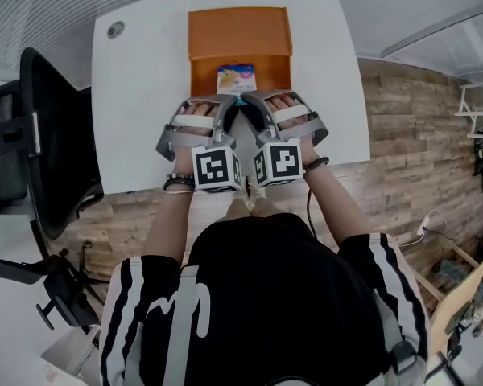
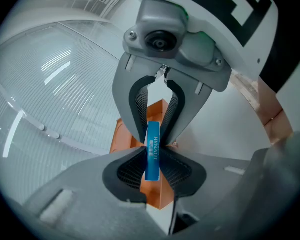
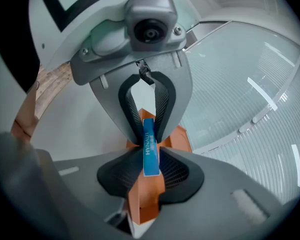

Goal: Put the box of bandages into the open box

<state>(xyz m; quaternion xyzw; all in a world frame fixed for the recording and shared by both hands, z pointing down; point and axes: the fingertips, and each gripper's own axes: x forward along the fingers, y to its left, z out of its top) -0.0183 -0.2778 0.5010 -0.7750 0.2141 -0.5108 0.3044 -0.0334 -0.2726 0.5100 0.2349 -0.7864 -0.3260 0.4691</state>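
Two grippers tip to tip over a white table (image 1: pixel 145 95), left gripper (image 2: pixel 152 158) and right gripper (image 3: pixel 151 156) each clamped on a blue edge of the box of bandages (image 1: pixel 237 79), over the orange open box (image 1: pixel 239 30), twelve o'clock from the person.

A white worktop (image 1: pixel 145 119) stands on a wood-plank floor (image 1: pixel 410 127). A small round grey cap (image 1: pixel 115 29) sits in the worktop's far left corner. A black office chair (image 1: pixel 40 135) stands just beside the worktop's left edge. To the right a white cable (image 1: pixel 425 225) lies on the floor, and a white rack (image 1: pixel 473 103) stands at the far right edge
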